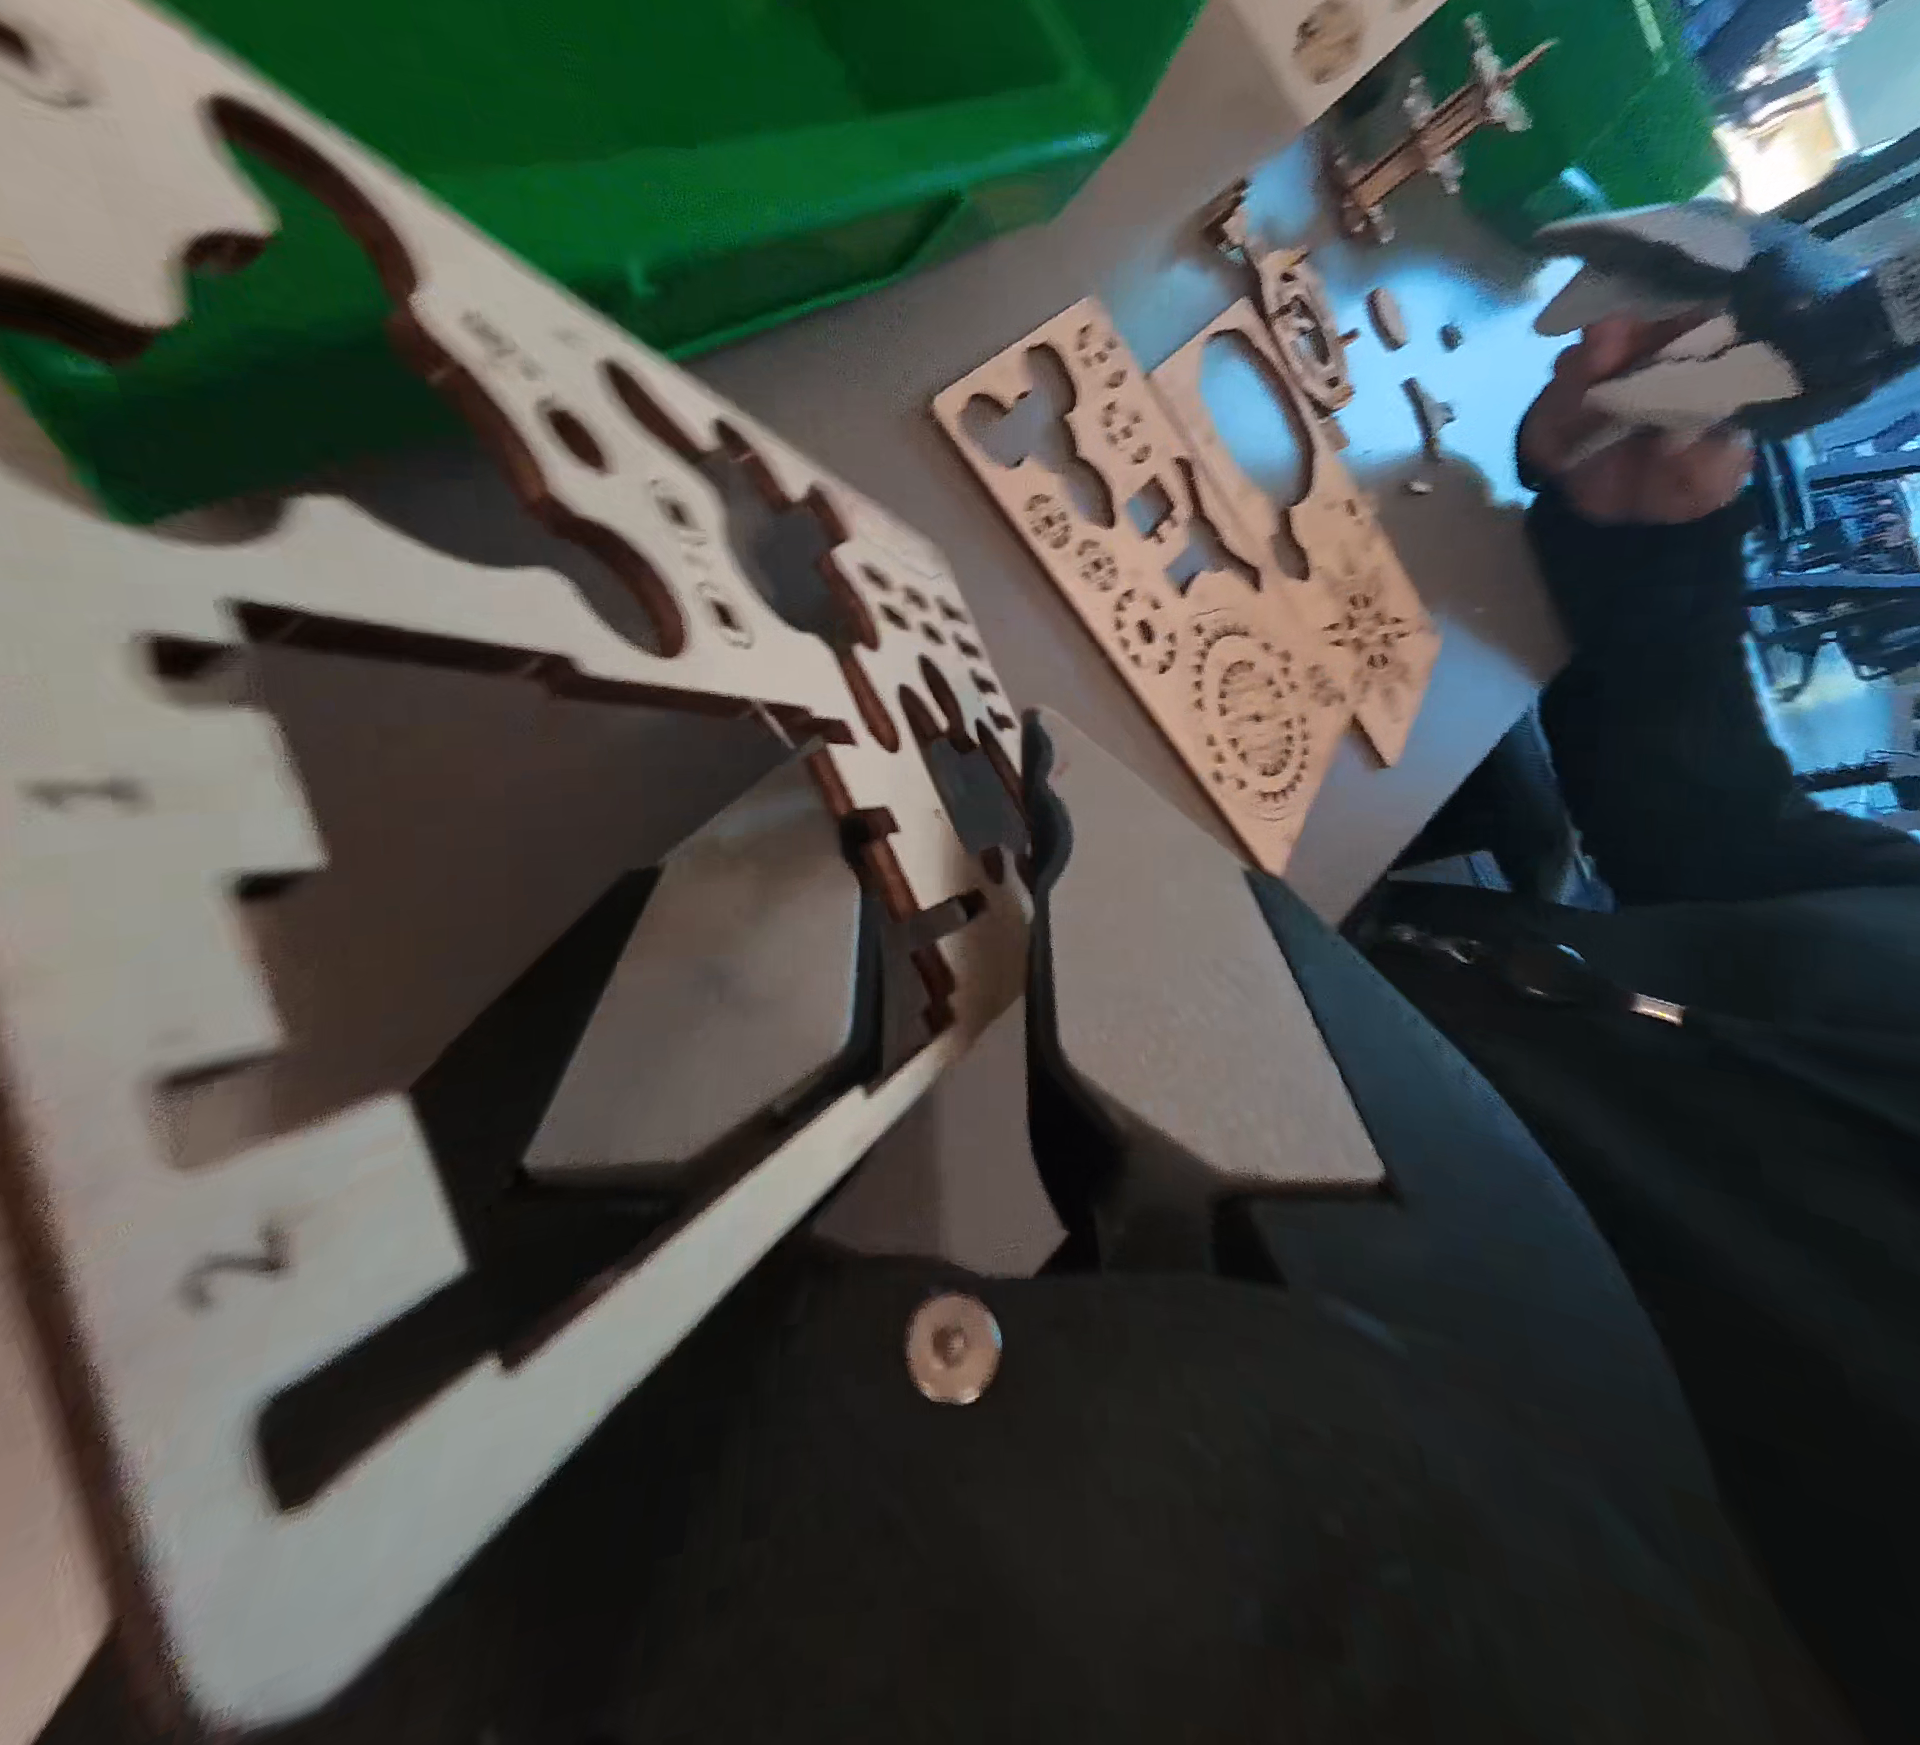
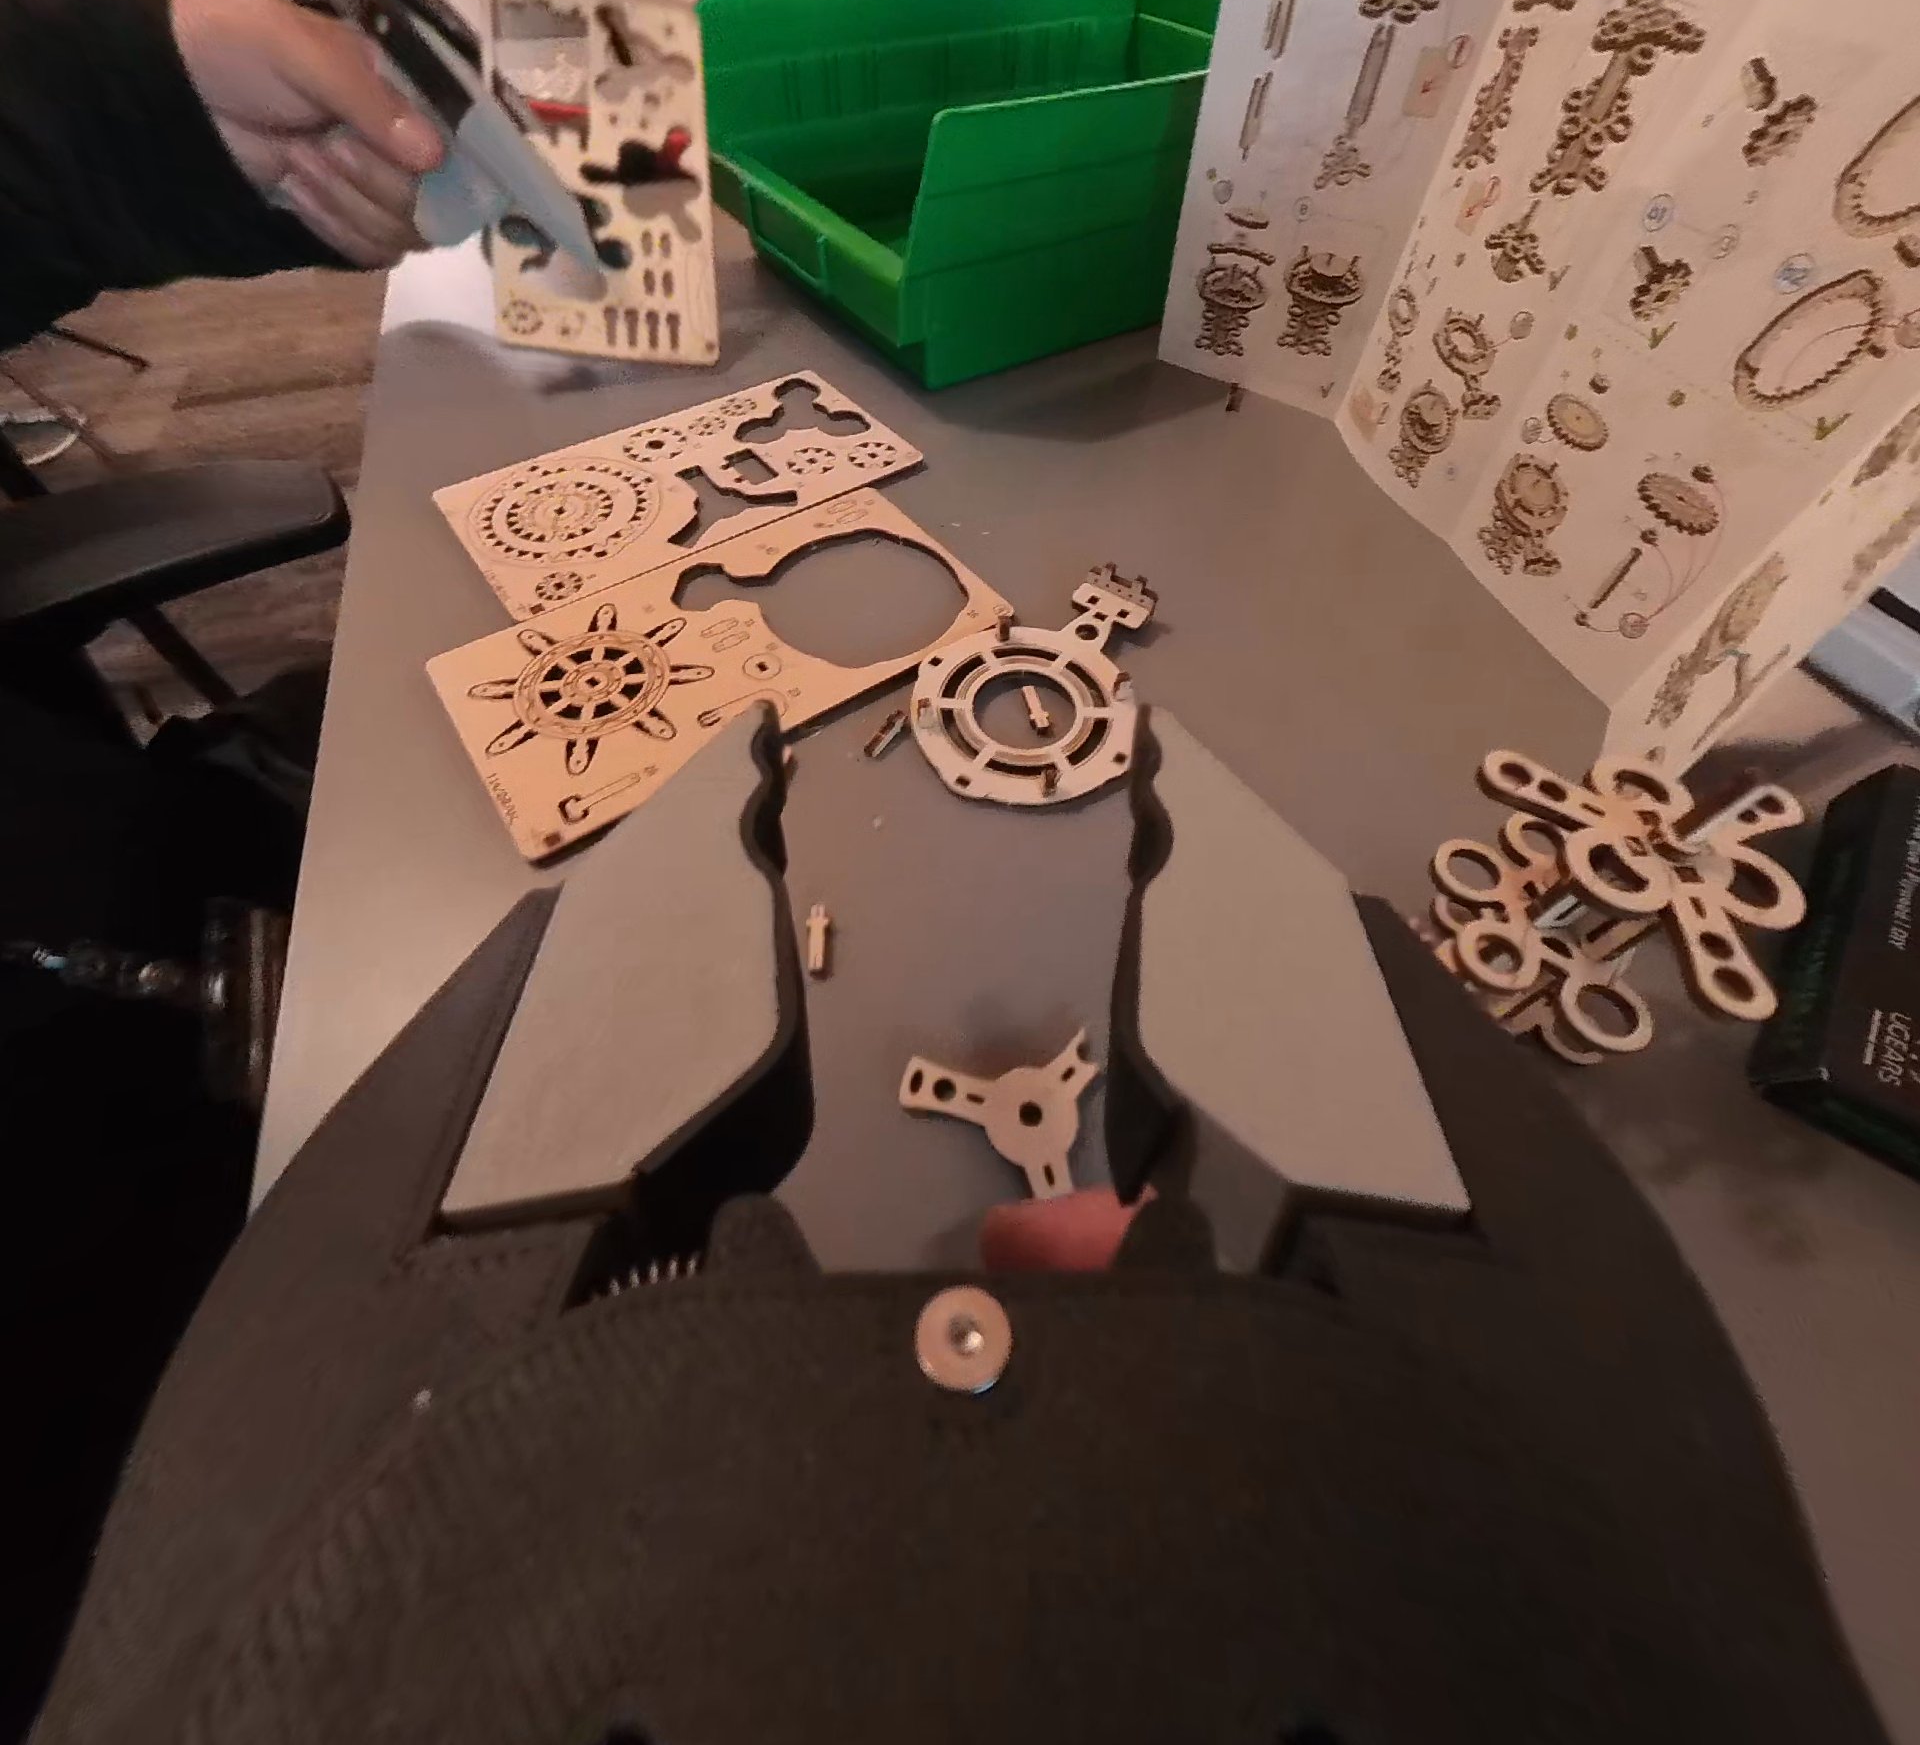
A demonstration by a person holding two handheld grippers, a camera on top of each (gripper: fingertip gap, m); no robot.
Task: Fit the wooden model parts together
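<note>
The left gripper (image 1: 977, 822) is closed on the edge of a wooden parts sheet (image 1: 436, 615), lifted and tilted above the grey surface (image 2: 1299, 573); in the right wrist view this sheet (image 2: 613, 178) is at the upper left. The right gripper (image 2: 951, 760) is wide open and holds nothing. Between its fingers lie a three-armed wooden piece (image 2: 1008, 1108) and a small peg (image 2: 819, 937). Just beyond the fingertips rests a round wooden frame (image 2: 1023, 719), with two flat sheets (image 2: 665, 594) at its left. A green bin (image 2: 966, 168) stands further back.
</note>
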